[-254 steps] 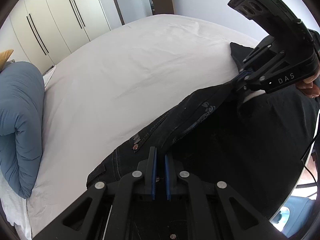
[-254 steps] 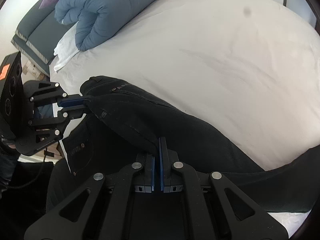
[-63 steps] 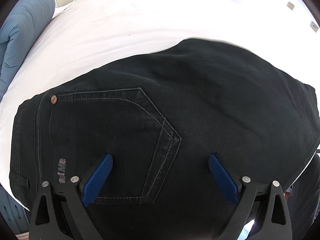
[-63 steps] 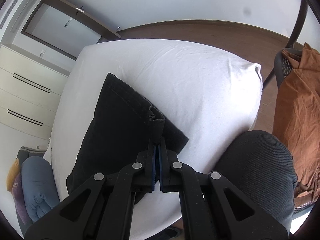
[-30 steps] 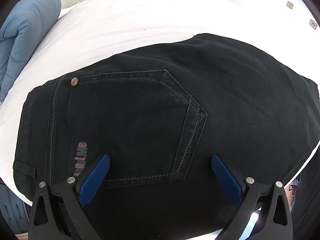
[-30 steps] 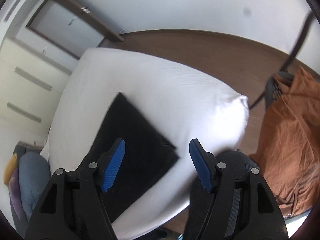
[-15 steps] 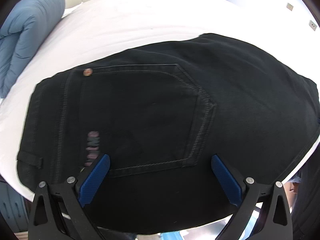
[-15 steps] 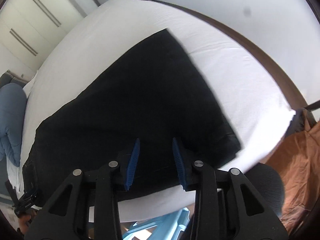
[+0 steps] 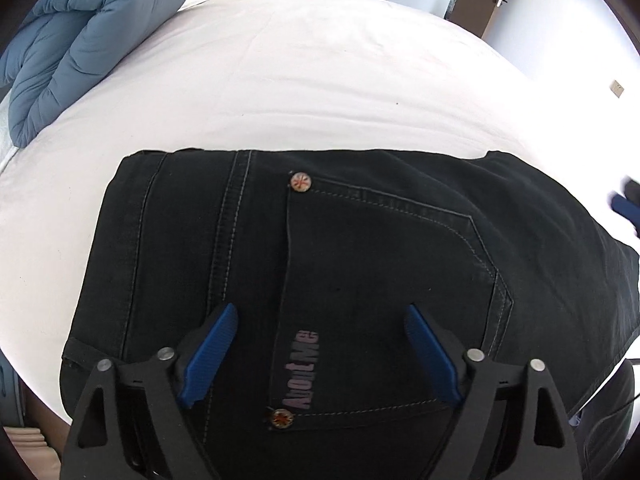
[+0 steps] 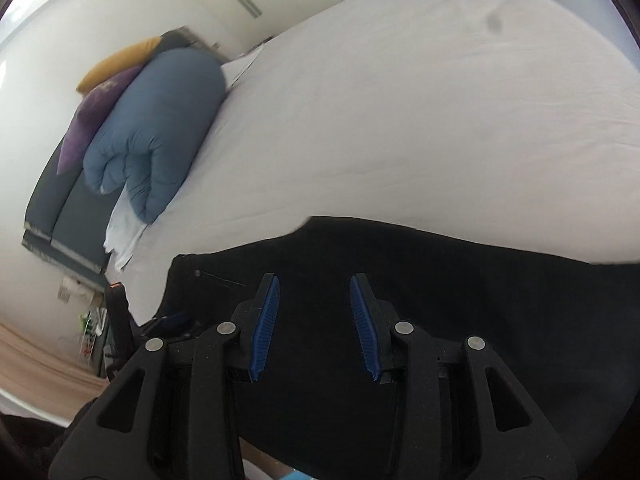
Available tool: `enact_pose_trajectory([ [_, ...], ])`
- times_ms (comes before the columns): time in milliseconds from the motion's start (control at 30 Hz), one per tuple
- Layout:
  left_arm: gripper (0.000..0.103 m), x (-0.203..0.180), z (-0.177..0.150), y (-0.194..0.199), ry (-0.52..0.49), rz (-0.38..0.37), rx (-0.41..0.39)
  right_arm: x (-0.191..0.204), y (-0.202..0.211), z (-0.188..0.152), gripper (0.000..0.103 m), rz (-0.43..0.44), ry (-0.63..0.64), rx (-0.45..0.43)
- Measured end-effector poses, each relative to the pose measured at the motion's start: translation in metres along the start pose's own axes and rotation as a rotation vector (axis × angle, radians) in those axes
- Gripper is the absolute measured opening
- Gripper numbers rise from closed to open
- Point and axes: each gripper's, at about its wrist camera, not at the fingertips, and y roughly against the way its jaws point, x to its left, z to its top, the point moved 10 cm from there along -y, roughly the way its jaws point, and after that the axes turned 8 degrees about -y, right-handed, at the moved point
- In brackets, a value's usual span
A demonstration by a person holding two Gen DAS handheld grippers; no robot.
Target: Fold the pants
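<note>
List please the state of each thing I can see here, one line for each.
Black denim pants: folded, lying flat on the bed, back pocket up.
Left gripper: open, holding nothing.
Right gripper: open, holding nothing.
Blue padded duvet: rolled up.
White bed sheet: spread, lightly wrinkled.

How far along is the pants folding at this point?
Looks nearly done: the black pants lie flat as a compact folded stack on the white bed, back pocket up. Nothing is in hand: the left gripper and right gripper hover open over the fabric. Left, at most, seems a final fold or smoothing.
</note>
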Motion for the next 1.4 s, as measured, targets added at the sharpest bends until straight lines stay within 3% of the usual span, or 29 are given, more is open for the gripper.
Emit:
enact_pose_trajectory([
  [67, 0.083, 0.003, -0.006, -0.001, -0.028, 0.004, -0.009, 0.032, -0.052, 0.002, 0.036, 0.066, 0.028, 0.105],
  [133, 0.083, 0.009, -0.012, -0.002, -0.028, -0.005, -0.023, 0.044, -0.103, 0.002, 0.036, 0.053, 0.04, 0.173],
  [167, 0.083, 0.014, -0.011, -0.006, -0.021, -0.013, -0.028, 0.04, -0.126, -0.002, 0.036, 0.017, 0.043, 0.209],
  [233, 0.083, 0.02, -0.012, -0.008, -0.007, -0.038, -0.034, 0.013, -0.157, 0.002, 0.024, -0.055, 0.016, 0.237],
  [267, 0.083, 0.013, -0.006, -0.014, -0.005, -0.045, -0.035, 0.003, -0.161, 0.01, 0.019, -0.028, -0.031, 0.228],
  [333, 0.083, 0.017, -0.007, -0.015, -0.006, -0.054, -0.042, -0.03, -0.154, 0.033, 0.014, -0.017, -0.131, 0.147],
  [433, 0.083, 0.018, -0.006, -0.018, -0.023, -0.036, -0.049, -0.086, -0.123, 0.066, 0.015, -0.14, -0.281, 0.012],
  [500, 0.083, 0.017, -0.006, -0.014, -0.033, -0.001, -0.046, -0.111, -0.097, 0.079, 0.02, -0.206, -0.3, -0.036],
  [533, 0.083, 0.015, -0.005, -0.01, -0.038, 0.016, -0.05, -0.107, -0.088, 0.08, 0.02, -0.182, -0.273, -0.039],
  [600, 0.083, 0.012, -0.003, 0.002, -0.047, 0.04, -0.078, -0.079, -0.073, 0.063, 0.02, -0.076, -0.195, -0.006],
  [700, 0.083, 0.02, -0.012, 0.005, -0.078, 0.089, -0.077, -0.042, -0.068, 0.007, 0.02, 0.014, -0.063, 0.092],
  [800, 0.083, 0.028, -0.015, 0.005, -0.093, 0.05, -0.1, -0.046, -0.094, -0.058, 0.019, -0.017, -0.063, 0.181],
  [833, 0.085, 0.03, -0.014, 0.005, -0.109, 0.063, -0.098, -0.054, -0.103, -0.069, 0.017, -0.006, -0.093, 0.173],
  [867, 0.085, 0.038, -0.01, 0.003, -0.125, 0.116, -0.093, -0.065, -0.105, -0.071, 0.015, 0.04, -0.12, 0.135],
  [933, 0.085, 0.054, -0.002, 0.0, -0.078, 0.109, -0.1, -0.08, -0.096, -0.07, 0.014, 0.051, -0.18, 0.117],
  [1033, 0.085, 0.074, 0.012, -0.01, -0.006, 0.073, -0.091, -0.117, -0.079, -0.035, 0.014, -0.088, -0.191, -0.004],
  [1100, 0.089, 0.07, 0.02, -0.016, -0.036, 0.089, -0.087, -0.142, -0.065, -0.014, 0.014, -0.166, -0.224, -0.067],
  [1167, 0.091, 0.072, 0.023, -0.018, -0.032, 0.082, -0.089, -0.154, -0.048, -0.006, 0.018, -0.181, -0.279, -0.085],
  [1233, 0.092, 0.075, 0.025, -0.021, -0.007, 0.059, -0.093, -0.142, -0.035, -0.013, 0.018, -0.183, -0.232, -0.088],
  [1333, 0.093, 0.077, 0.02, -0.02, -0.019, 0.076, -0.09, -0.126, -0.027, -0.033, 0.018, -0.11, -0.135, -0.056],
  [1400, 0.093, 0.071, 0.022, -0.018, -0.019, 0.08, -0.086, -0.153, -0.024, -0.045, 0.018, -0.164, -0.147, -0.061],
])
